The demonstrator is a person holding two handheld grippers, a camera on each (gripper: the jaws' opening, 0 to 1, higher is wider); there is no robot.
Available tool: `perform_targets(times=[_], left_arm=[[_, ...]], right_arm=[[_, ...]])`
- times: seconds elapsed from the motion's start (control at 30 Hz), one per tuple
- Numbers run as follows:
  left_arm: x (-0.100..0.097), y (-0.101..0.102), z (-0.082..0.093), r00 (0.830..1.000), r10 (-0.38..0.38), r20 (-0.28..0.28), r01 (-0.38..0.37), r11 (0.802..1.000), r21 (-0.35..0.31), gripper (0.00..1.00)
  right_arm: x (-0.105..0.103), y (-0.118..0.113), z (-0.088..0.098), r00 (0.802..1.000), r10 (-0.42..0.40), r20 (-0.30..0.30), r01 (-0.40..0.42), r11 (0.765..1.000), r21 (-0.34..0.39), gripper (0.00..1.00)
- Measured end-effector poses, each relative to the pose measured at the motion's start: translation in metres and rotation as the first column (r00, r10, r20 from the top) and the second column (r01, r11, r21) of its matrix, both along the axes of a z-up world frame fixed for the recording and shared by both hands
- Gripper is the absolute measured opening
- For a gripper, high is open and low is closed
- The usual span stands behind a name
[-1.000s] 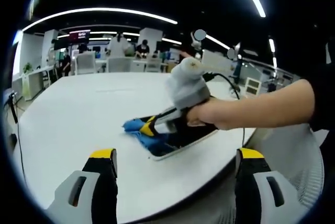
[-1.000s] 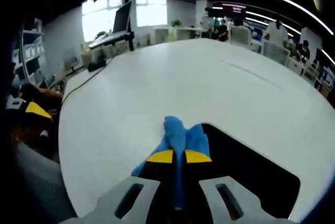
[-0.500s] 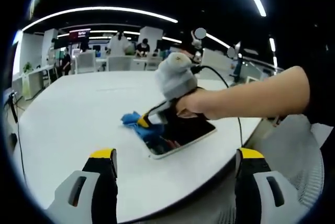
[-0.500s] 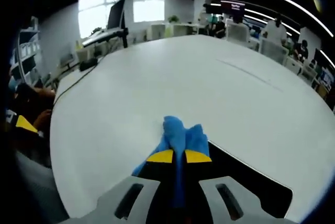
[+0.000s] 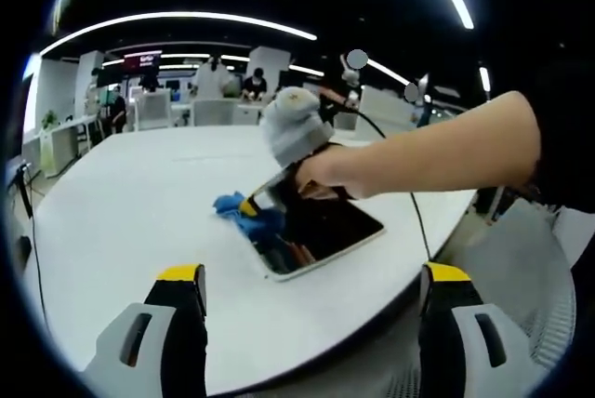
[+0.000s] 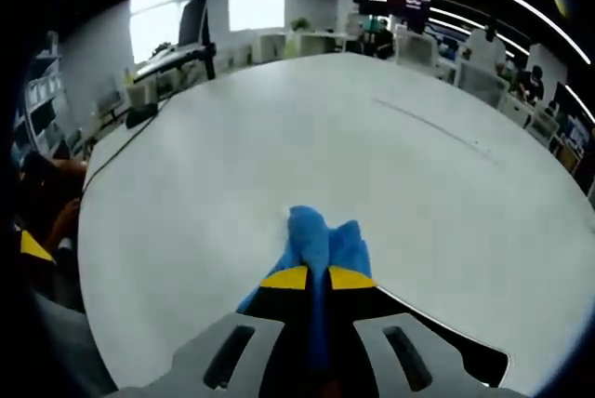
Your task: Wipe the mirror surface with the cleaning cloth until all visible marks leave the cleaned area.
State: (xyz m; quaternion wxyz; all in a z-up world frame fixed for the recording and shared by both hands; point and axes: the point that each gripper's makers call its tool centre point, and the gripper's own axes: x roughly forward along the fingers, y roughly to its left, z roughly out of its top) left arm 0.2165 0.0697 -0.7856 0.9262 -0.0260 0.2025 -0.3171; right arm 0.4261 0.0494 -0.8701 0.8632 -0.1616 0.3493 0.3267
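- The right gripper (image 6: pixel 310 279) has its yellow-tipped fingers (image 6: pixel 284 278) clenched on the blue cleaning cloth (image 6: pixel 319 235), which bunches out ahead of the tips. In the left gripper view the cloth (image 5: pixel 244 215) sits at the far-left corner of the mirror (image 5: pixel 321 235), partly on the glass and partly over the edge onto the tabletop (image 5: pixel 139 193).
- The left gripper (image 5: pixel 311 277) hangs back near the tabletop's near edge with its fingers (image 5: pixel 182 277) spread wide and holding nothing, well apart from the mirror.
- The mirror lies flat near the right side of the white tabletop, dark glass in a pale frame. In the right gripper view a dark slice of the mirror (image 6: pixel 437 347) shows at the lower right.
- Risk: the cloth is working at the corner, so a stroke in this direction could run off the glass and wipe only the tabletop, leaving marks on the near part of the mirror.
- Risk: nothing holds the mirror, so I judge a hard push could slide it toward the tabletop edge.
- Risk: the cloth is gripped by a small fold, so dragging could pull it free.
- No containers are in sight, so nothing is held in any.
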Motion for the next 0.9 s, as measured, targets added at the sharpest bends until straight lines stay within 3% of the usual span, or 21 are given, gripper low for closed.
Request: perform_targets(times=[0.43, 0.9], left_arm=[[-0.001, -0.001, -0.001, 1.000, -0.007, -0.007, 0.007, 1.000, 0.001, 0.95], [-0.001, -0.001, -0.001, 1.000, -0.009, -0.011, 0.009, 1.000, 0.000, 0.94]], right_arm=[[-0.001, -0.002, -0.001, 1.000, 0.017, 0.007, -0.017, 1.000, 0.003, 0.00], [-0.001, -0.019, -0.002, 1.000, 0.019, 0.007, -0.019, 1.000, -0.013, 0.00]])
